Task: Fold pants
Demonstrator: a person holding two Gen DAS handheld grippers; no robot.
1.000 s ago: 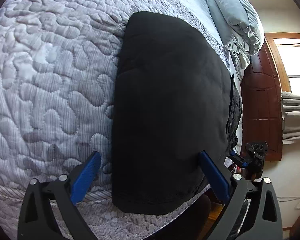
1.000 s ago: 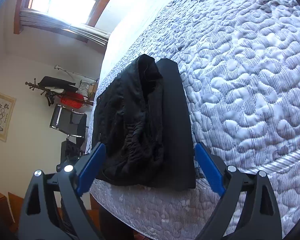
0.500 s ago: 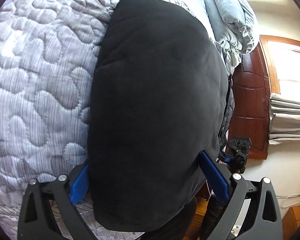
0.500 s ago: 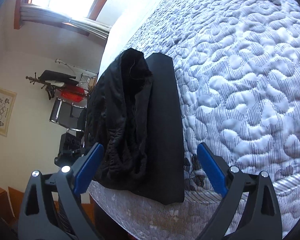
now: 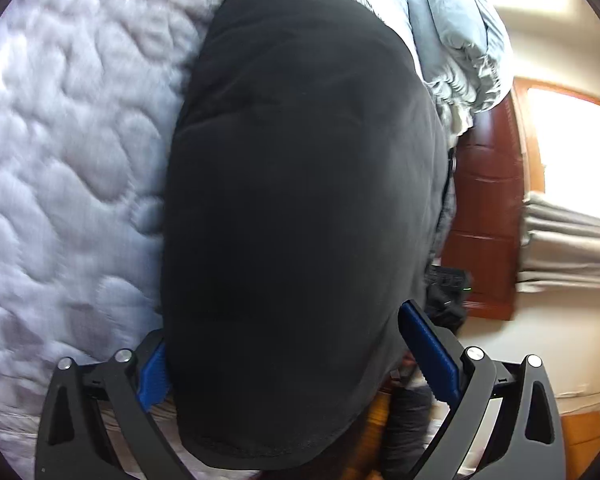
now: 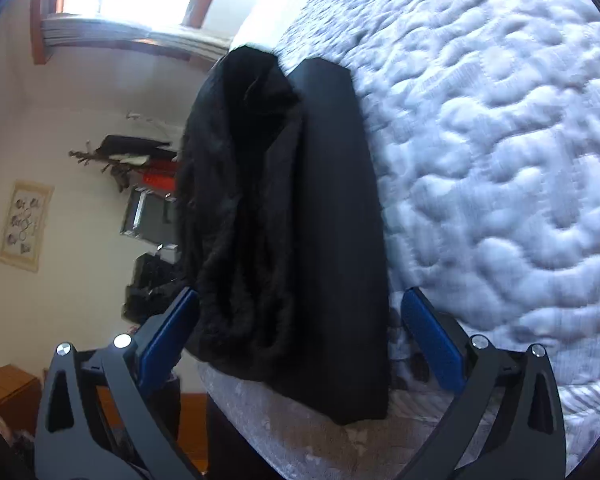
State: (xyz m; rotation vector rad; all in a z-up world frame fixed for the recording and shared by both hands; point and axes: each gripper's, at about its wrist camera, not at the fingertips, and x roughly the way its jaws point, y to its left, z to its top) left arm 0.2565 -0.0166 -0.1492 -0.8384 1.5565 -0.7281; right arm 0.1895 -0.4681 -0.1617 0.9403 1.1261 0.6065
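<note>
On my left gripper (image 5: 296, 356) the tongs stand wide apart with the near end of the black pants (image 5: 300, 208) filling the gap between them — positioned, I judge, to take that edge for a fold. The pants lie along the edge of the quilted bed (image 5: 72, 168). On my right gripper (image 6: 298, 330) the tongs are opening, straddling the bunched waist end (image 6: 236, 208) without pressing it — likely readying a matching grip.
</note>
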